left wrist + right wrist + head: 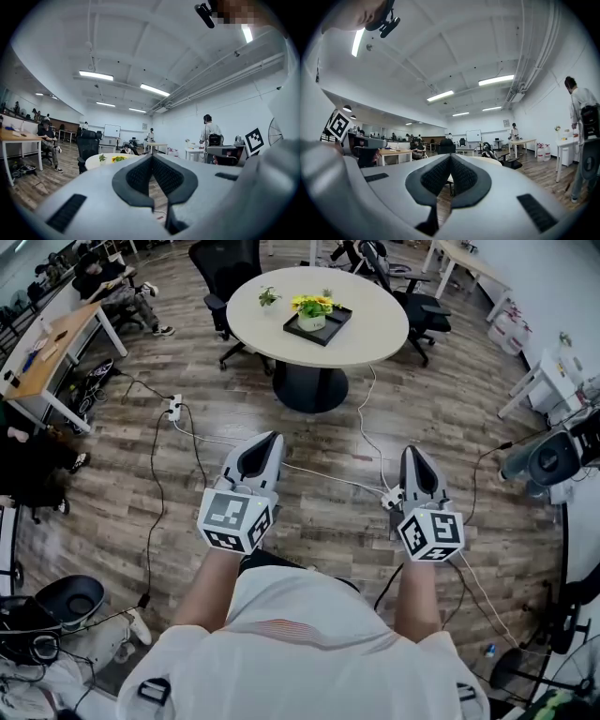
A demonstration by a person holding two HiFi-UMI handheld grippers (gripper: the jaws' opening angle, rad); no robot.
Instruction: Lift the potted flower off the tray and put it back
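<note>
Nothing is done yet: the flower (311, 308) stands in its tray (338, 324) on the table (375, 338), well ahead of you. Your 2 grippers, left (270, 439) and right (413, 454), are closed tight on nothing. Walk up first. Cables (187, 439) cross the floor between, chairs (225, 268) crowd the table, and 1 small plant (269, 298) sits beside the tray.

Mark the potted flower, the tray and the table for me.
potted flower (311, 312), head view, on its green leaves.
tray (338, 321), head view, on its bare right corner.
table (380, 329), head view, on bare top right of the tray.
</note>
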